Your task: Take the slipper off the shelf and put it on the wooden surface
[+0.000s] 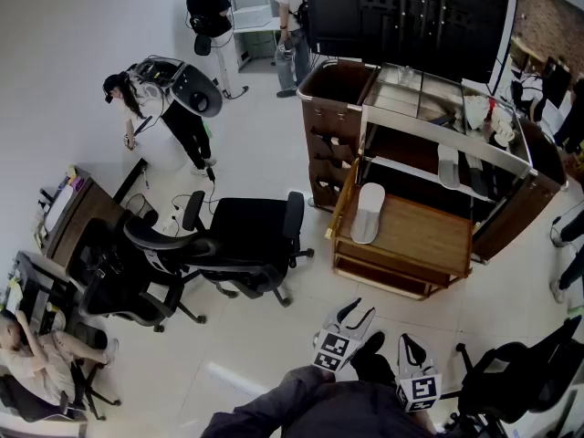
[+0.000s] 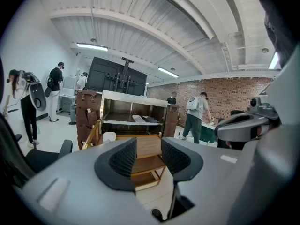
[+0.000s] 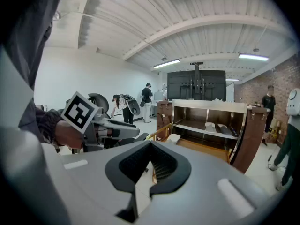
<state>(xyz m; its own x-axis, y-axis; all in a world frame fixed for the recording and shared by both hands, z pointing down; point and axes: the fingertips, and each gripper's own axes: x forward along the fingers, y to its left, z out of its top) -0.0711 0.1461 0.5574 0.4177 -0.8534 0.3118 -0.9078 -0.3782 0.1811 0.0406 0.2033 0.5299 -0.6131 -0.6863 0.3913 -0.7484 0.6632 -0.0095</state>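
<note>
A white slipper [image 1: 368,213] lies on the wooden surface [image 1: 429,235] of the shelf unit, at its left side; it also shows as slipper [image 2: 108,136] and slipper [image 3: 174,138]. A second white slipper [image 1: 447,165] rests on the metal shelf [image 1: 401,170] above, beside a dark slipper [image 1: 475,177]. Both grippers hang over the floor in front of the unit, well short of it. My left gripper [image 1: 355,316] [image 2: 149,146] is open with nothing between its jaws. My right gripper [image 1: 411,347] [image 3: 150,145] is shut and empty.
Two black office chairs [image 1: 246,235] [image 1: 137,276] stand on the floor to the left of the shelf unit. A brown cabinet [image 1: 330,121] adjoins the unit's left end. Another chair [image 1: 520,372] is at bottom right. People stand at the far back [image 1: 210,16] and at the left [image 1: 164,108].
</note>
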